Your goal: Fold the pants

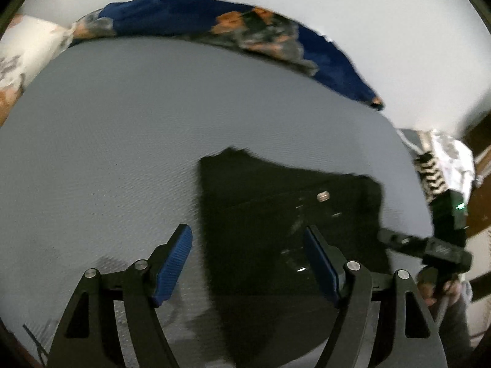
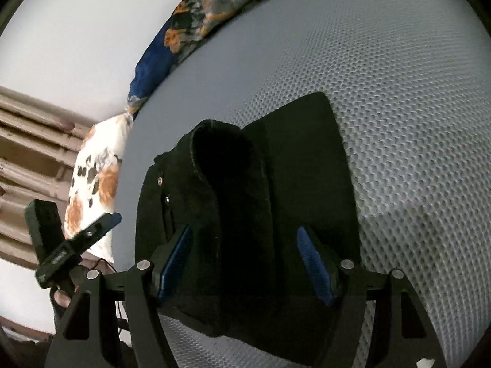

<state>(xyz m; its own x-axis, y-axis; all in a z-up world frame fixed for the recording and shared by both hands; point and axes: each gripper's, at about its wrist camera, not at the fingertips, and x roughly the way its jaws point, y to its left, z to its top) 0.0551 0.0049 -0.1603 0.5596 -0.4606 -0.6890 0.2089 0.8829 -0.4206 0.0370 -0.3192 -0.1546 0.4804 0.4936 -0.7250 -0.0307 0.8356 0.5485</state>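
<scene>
In the left wrist view the left tool (image 1: 247, 263) stood wide open with nothing between its blue pads, its right finger over the near part of the pants (image 1: 291, 220) and its left finger over bare mattress (image 1: 107, 153). The pants lay as a dark, squarish bundle on the grey textured mattress, already doubled over at least once by the look of them, with small metal studs and a button catching the light. The other tool showed at the right edge, just off the bundle's right side. A blue patterned blanket (image 1: 190, 15) ran along the far edge of the bed. In the right wrist view the right tool (image 2: 245, 263) was likewise parted, its pads standing clear on either side of the pants (image 2: 233, 202), gripping nothing. Here the cloth showed its thickness: a rolled fold rose in a soft hump along the top layer, with a flatter layer beneath reaching toward the far right. The fabric seemed thick and limp, probably denim, heavy enough to stay where laid yet sure to sag if lifted from one point. A hold on a folded edge or corner, through all layers at once, would likely serve best.
</scene>
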